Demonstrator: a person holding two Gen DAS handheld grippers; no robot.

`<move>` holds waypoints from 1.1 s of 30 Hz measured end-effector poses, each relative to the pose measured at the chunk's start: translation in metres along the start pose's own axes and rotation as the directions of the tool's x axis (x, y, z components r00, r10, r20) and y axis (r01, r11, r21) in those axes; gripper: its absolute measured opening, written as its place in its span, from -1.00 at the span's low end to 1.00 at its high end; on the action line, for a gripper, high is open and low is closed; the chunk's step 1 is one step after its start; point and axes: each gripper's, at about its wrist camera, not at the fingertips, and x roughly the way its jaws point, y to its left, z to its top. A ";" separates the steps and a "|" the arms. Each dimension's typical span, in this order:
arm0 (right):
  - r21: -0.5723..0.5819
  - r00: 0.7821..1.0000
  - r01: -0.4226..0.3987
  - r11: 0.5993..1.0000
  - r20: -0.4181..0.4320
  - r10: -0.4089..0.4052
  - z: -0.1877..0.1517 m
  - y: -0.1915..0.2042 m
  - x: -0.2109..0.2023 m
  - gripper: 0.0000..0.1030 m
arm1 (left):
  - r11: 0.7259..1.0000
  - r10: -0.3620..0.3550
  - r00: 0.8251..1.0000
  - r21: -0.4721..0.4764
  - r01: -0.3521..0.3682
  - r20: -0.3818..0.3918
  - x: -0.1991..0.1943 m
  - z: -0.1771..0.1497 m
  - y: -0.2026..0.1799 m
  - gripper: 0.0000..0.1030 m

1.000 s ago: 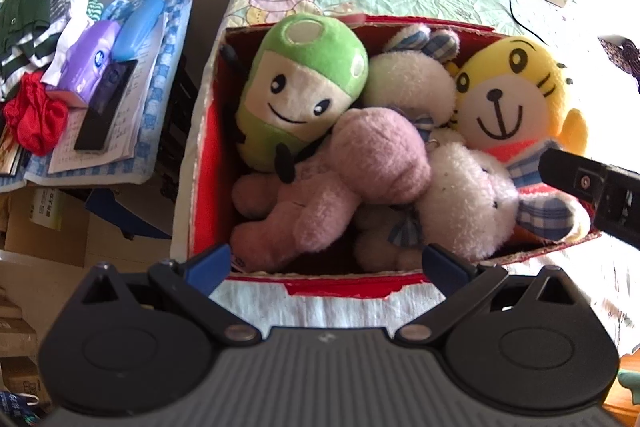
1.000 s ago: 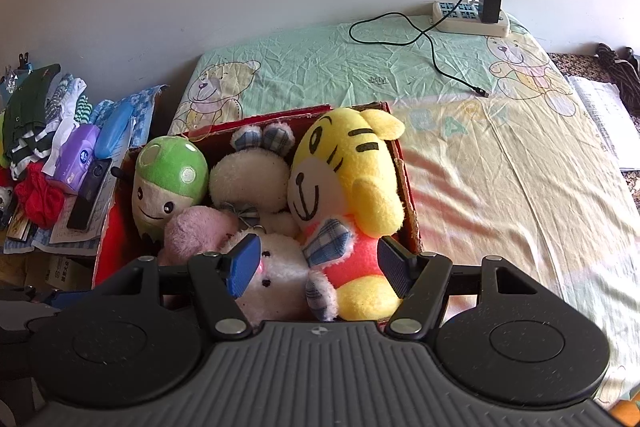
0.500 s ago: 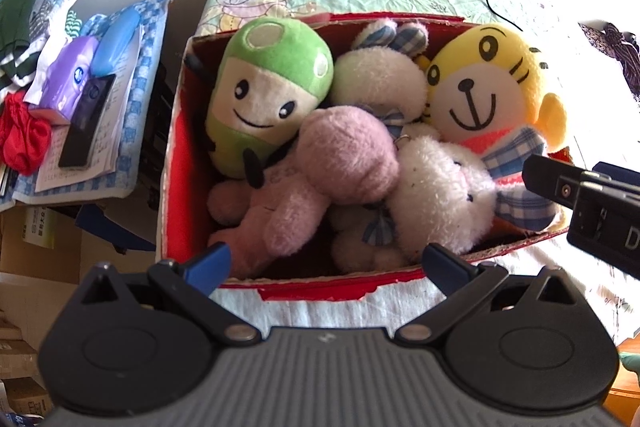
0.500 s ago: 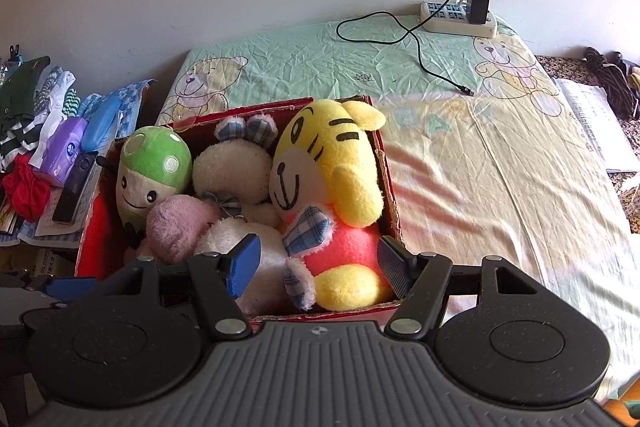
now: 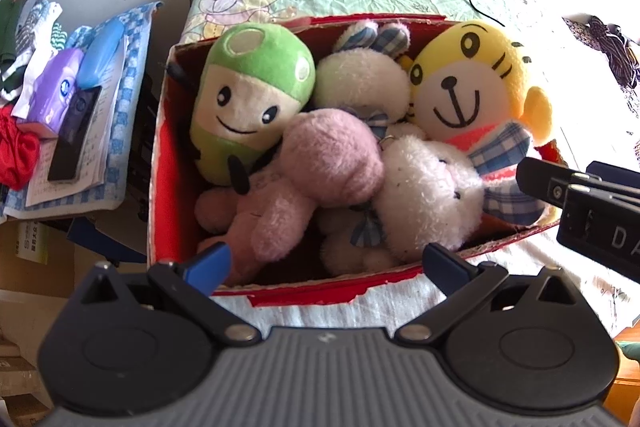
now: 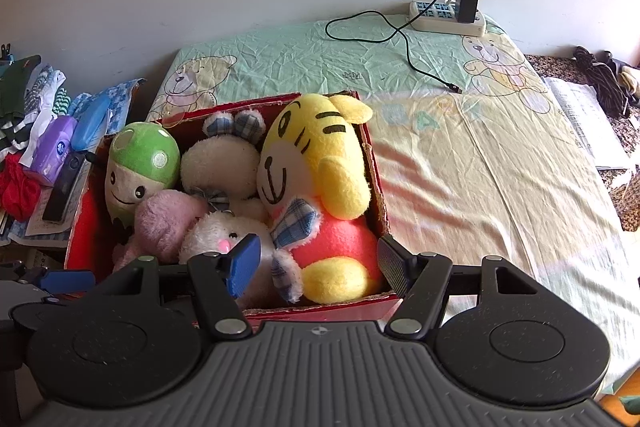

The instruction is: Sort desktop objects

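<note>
While both pairs of tongs hang spread wide with nothing between their fingers, the red cardboard box point(image 5: 160, 163) sits full of soft toys just beyond them. The left tongs point(image 5: 326, 263) hover at the box's near wall, over a white cloth point(image 5: 320, 307) under that edge. The right tongs point(image 6: 318, 259) hover above the box's near right corner, over the lower body of the yellow tiger plush point(image 6: 316, 163), which fills the right side of the box. On the left side leans a green-capped plush point(image 5: 252, 95) with a smiling face. A pink plush point(image 5: 304, 179) lies across the middle, touching a white bunny with plaid ears point(image 5: 432, 195) at the near side. Another white plush point(image 5: 360, 79) with plaid ears is wedged at the back between the green one and the tiger. The box rests on a bed sheet printed with bears point(image 6: 460, 155); a power strip point(image 6: 446, 17) with a plugged-in charger lies at the far edge. To the left of the box, well apart, a purple tissue pack point(image 6: 54, 149) and a black phone point(image 6: 60, 189) lie on papers beside folded clothes.
</note>
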 end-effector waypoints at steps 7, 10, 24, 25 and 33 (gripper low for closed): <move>0.012 1.000 0.000 1.000 -0.001 0.000 -0.003 0.001 0.000 0.31 | 1.000 -0.005 1.000 0.016 0.005 0.008 0.000 -0.001 0.000 0.99; 0.013 1.000 -0.005 1.000 -0.003 0.005 -0.004 0.004 0.000 0.31 | 1.000 -0.011 1.000 0.024 0.011 0.010 0.000 -0.002 0.001 0.99; 0.029 1.000 -0.002 1.000 -0.002 0.002 -0.008 0.014 -0.001 0.31 | 0.998 -0.013 1.000 0.059 0.011 0.028 -0.003 -0.001 0.012 0.98; 0.032 1.000 -0.003 0.999 -0.003 0.004 -0.009 0.015 -0.001 0.31 | 0.998 -0.013 1.000 0.060 0.012 0.027 -0.002 -0.001 0.013 0.98; 0.063 1.000 0.016 0.998 0.004 -0.016 -0.016 0.021 0.002 0.31 | 0.994 -0.012 0.999 0.108 0.006 0.047 0.001 -0.002 0.017 0.98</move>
